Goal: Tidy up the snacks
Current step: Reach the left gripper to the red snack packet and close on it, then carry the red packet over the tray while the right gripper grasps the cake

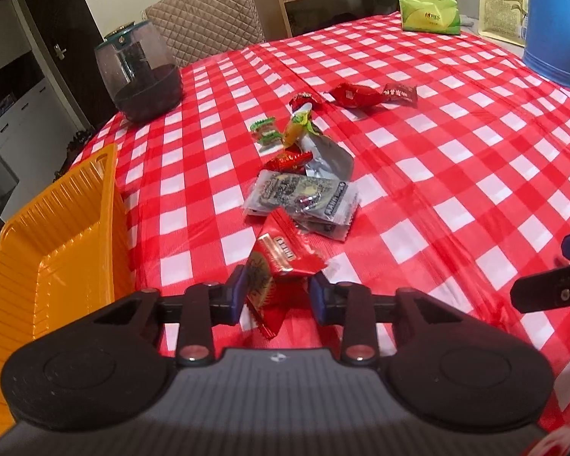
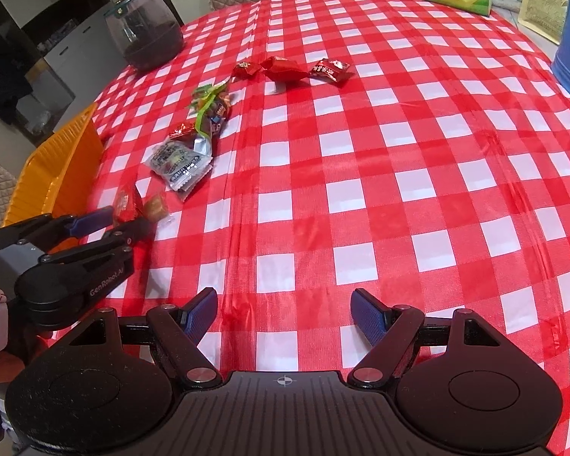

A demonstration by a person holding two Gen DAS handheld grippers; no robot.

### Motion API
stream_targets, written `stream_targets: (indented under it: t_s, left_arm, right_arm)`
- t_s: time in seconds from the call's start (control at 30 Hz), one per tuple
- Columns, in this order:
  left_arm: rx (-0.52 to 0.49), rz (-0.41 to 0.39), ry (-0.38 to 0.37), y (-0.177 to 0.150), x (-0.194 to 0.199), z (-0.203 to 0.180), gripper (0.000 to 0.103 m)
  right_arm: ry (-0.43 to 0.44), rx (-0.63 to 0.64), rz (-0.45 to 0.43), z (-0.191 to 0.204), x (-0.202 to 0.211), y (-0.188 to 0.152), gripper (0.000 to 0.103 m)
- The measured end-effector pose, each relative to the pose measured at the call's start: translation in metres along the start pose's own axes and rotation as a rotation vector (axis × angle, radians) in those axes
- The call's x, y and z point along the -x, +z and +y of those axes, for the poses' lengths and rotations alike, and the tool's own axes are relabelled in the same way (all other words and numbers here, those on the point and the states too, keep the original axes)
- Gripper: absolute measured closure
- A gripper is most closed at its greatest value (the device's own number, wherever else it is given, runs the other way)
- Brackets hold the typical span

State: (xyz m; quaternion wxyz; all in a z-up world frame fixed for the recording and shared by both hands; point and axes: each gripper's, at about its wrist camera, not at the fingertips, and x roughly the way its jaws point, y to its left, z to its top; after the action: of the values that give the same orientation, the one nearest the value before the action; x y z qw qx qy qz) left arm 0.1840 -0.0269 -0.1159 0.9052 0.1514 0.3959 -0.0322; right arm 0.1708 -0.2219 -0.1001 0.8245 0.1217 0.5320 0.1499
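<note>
My left gripper (image 1: pixel 279 292) is shut on a red snack packet (image 1: pixel 281 262) with a gold print, its blue pads pressing both sides just above the checked tablecloth. In the right wrist view the same left gripper (image 2: pixel 112 224) holds that packet (image 2: pixel 127 199) beside the orange basket (image 2: pixel 57 167). The basket (image 1: pixel 57 247) stands at the left table edge and shows nothing inside. Loose snacks lie ahead: clear dark-printed packets (image 1: pixel 304 197), a green-wrapped candy (image 1: pixel 266 131) and red candies (image 1: pixel 357 95). My right gripper (image 2: pixel 285 315) stands open over bare cloth, nothing between its fingers.
A dark glass jar (image 1: pixel 140 72) stands at the far left of the table. A green tissue pack (image 1: pixel 429 11), a sunflower-printed bag (image 1: pixel 503 3) and a blue jug (image 1: pixel 554 22) sit at the far right. A quilted chair (image 1: pixel 205 19) is behind the table.
</note>
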Motion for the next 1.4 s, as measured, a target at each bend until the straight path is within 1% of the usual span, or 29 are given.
stream_targets:
  t_s: [0.03,0.07,0.1,0.17,0.3,0.37,0.43,0.5,0.53,0.57,0.6,0.63,0.9,1.0,1.03,1.07,1.27,1.4]
  left_arm:
    - [0.000,-0.006,0.003,0.001,0.002,0.001,0.078]
    - [0.001,-0.011,0.005,0.002,0.003,0.002,0.086]
    - [0.005,-0.012,-0.002,0.003,0.004,0.004,0.097]
    - [0.034,-0.011,-0.021,0.005,0.007,0.011,0.101]
    - [0.068,-0.016,-0.027,0.007,0.012,0.019,0.101]
    - [0.069,-0.014,-0.026,0.008,0.013,0.021,0.101]
    - [0.064,0.002,-0.026,0.009,0.012,0.022,0.094]
    - [0.047,0.014,-0.038,0.010,0.011,0.022,0.090]
    - [0.035,0.023,-0.043,0.010,0.010,0.022,0.082]
    - [0.024,0.030,-0.046,0.010,0.009,0.021,0.078]
    - [0.016,0.034,-0.044,0.011,0.008,0.021,0.072]
    - [0.005,0.044,-0.041,0.012,0.005,0.021,0.070]
    - [-0.077,0.118,-0.092,0.022,-0.020,0.019,0.070]
    - [-0.097,0.118,-0.103,0.024,-0.025,0.018,0.071]
    - [-0.099,0.115,-0.104,0.024,-0.026,0.018,0.075]
    - [-0.099,0.112,-0.104,0.025,-0.026,0.018,0.075]
    - [-0.062,0.094,-0.132,0.030,-0.016,0.028,0.077]
    - [0.013,0.096,-0.153,0.033,0.000,0.043,0.077]
  right_arm:
    - [0.000,0.001,0.000,0.000,-0.001,0.001,0.026]
    - [0.000,0.003,0.000,0.001,-0.001,0.001,0.026]
    - [0.001,0.005,-0.001,0.002,-0.002,0.002,0.026]
    - [0.004,0.011,-0.003,0.003,-0.004,0.004,0.026]
    - [0.016,0.031,-0.014,0.008,-0.008,0.009,0.026]
    - [0.023,0.043,-0.020,0.011,-0.009,0.011,0.026]
    - [0.030,0.052,-0.024,0.014,-0.011,0.014,0.026]
    - [0.032,0.054,-0.026,0.016,-0.012,0.016,0.026]
    - [0.033,0.055,-0.028,0.017,-0.012,0.017,0.026]
    - [0.033,0.055,-0.029,0.017,-0.012,0.018,0.026]
    - [0.032,0.053,-0.029,0.018,-0.012,0.019,0.026]
    - [0.031,0.051,-0.029,0.017,-0.012,0.019,0.026]
    - [0.005,0.007,-0.024,0.009,-0.016,0.020,0.026]
    - [-0.002,-0.002,-0.028,0.008,-0.017,0.020,0.026]
    - [-0.004,-0.004,-0.031,0.007,-0.017,0.021,0.026]
    - [-0.005,-0.006,-0.034,0.007,-0.017,0.021,0.026]
    - [0.026,0.015,-0.075,0.011,-0.020,0.025,0.026]
    - [0.076,0.117,-0.134,0.024,-0.022,0.030,0.027]
